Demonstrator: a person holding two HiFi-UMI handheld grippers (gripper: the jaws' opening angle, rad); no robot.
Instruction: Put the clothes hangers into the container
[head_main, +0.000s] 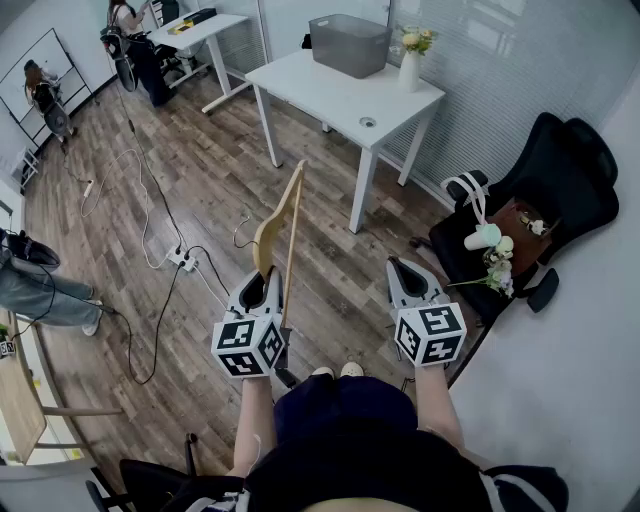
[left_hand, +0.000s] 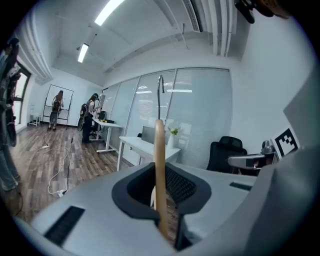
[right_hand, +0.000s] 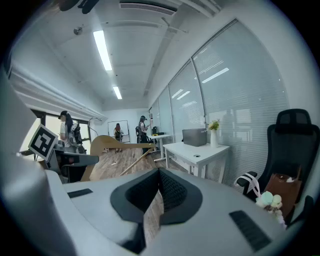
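Clothes hanger (left_hand: 160, 160) of smooth pale wood, curved, with thin metal hook: sticking up and forward out of left gripper (head_main: 267, 288), being pinched edge-on between its ribbed black pads, hovering over wooden plank floor (head_main: 200, 200), well short of white desk (head_main: 330, 95). Right gripper (head_main: 409, 276): pointing forward, jaws drawn together, holding nothing. Grey rectangular plastic container (head_main: 348, 45): sitting at desk's far corner, near white vase (head_main: 409, 70).
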